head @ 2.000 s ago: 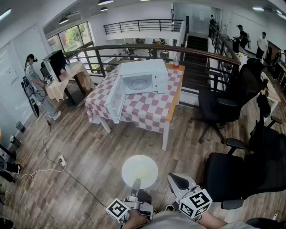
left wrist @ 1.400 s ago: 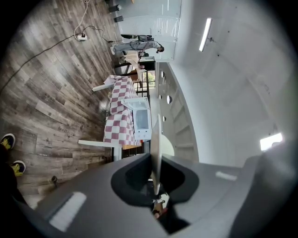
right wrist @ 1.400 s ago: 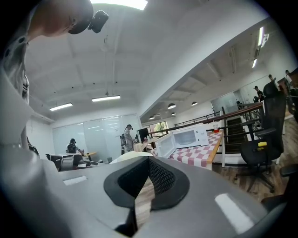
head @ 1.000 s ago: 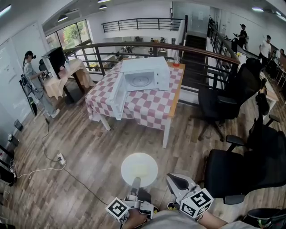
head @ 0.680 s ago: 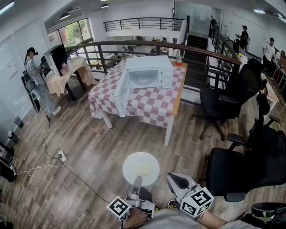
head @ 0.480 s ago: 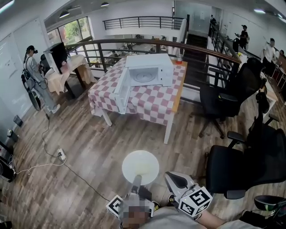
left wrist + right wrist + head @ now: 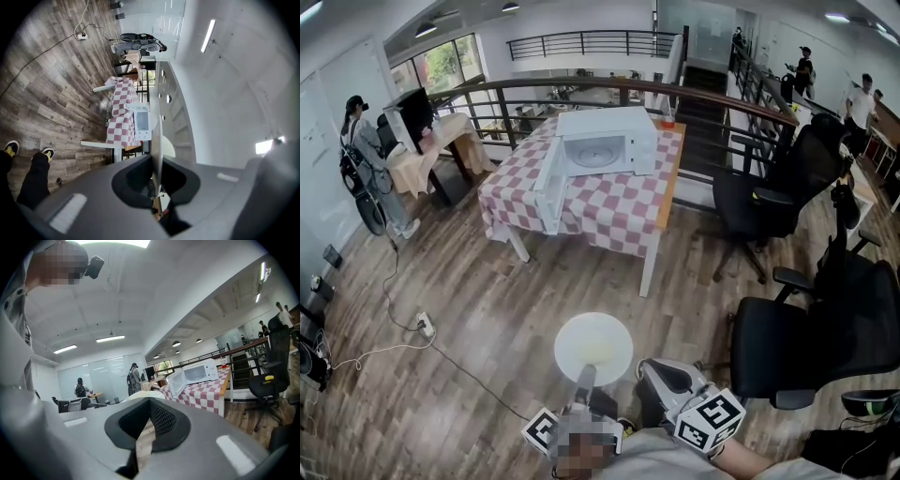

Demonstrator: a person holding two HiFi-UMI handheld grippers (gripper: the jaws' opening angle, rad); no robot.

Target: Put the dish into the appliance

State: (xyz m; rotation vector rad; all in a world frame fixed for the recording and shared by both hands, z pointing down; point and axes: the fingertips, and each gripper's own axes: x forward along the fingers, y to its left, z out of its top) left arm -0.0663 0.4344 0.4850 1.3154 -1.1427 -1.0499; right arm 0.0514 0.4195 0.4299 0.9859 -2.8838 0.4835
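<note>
A round white plate (image 7: pixel 593 342) hangs level over the wooden floor, with my left gripper (image 7: pixel 584 377) shut on its near rim. In the left gripper view the plate (image 7: pixel 157 136) shows edge-on, pinched between the jaws of the left gripper (image 7: pixel 157 161). My right gripper (image 7: pixel 653 369) is beside it to the right, jaws together and empty; it is the same in its own view (image 7: pixel 150 401). The white microwave (image 7: pixel 605 148) stands ahead on the checkered table (image 7: pixel 609 220), its door (image 7: pixel 548 187) swung open to the left and its cavity empty.
Black office chairs (image 7: pixel 764 202) (image 7: pixel 797 352) stand to the right of the path. A dark railing (image 7: pixel 581 92) runs behind the table. A power strip with its cable (image 7: pixel 422 323) lies on the floor at left. A person (image 7: pixel 356 155) stands far left.
The plate and both grippers have edged a little forward over the floor toward the table. The left gripper's hold on the plate is unchanged, and the right stays empty.
</note>
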